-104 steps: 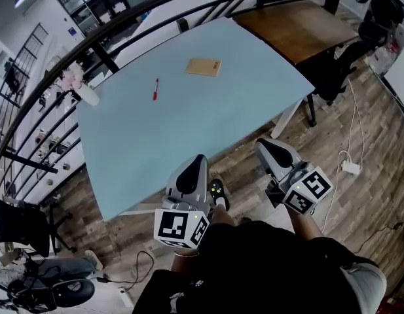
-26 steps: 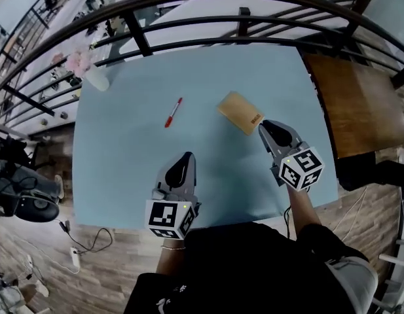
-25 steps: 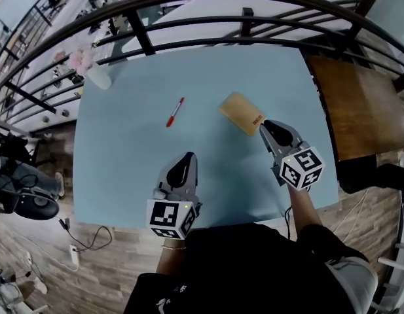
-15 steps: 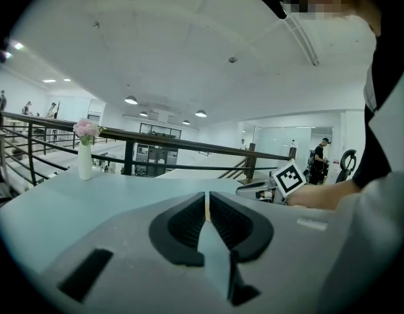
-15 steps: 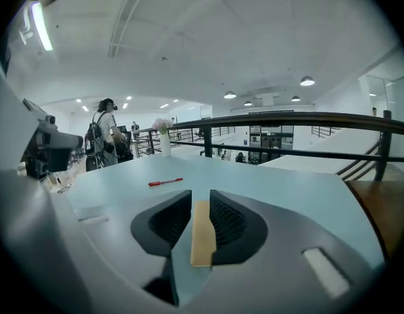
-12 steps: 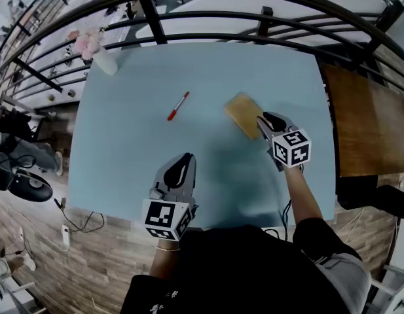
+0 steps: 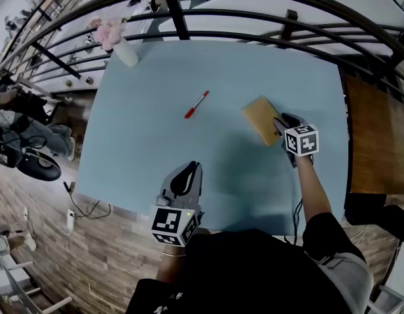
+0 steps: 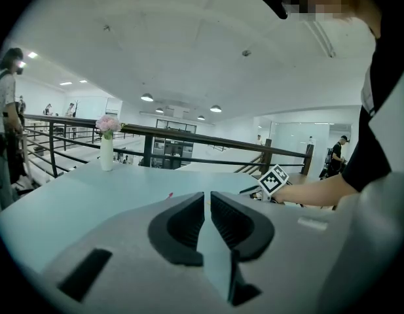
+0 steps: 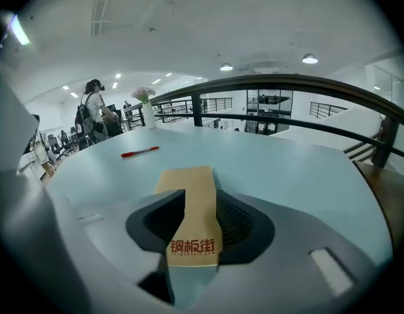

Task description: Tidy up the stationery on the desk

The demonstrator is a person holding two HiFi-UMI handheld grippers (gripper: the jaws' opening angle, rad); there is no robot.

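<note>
Between the right gripper's (image 9: 198,205) jaws, which have just been opening, lies a brown notebook (image 9: 187,178), ungripped; beyond it, a red pen (image 9: 139,152). The left gripper (image 8: 207,205) is closed, empty.

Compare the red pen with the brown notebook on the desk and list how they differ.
The red pen is a thin stick; the brown notebook is a flat rectangle with red print at one end. The pen lies alone, clear of both grippers; the notebook's printed end sits between the jaws of the right gripper, which have just been opening. Both lie flat on the pale blue desk.
</note>
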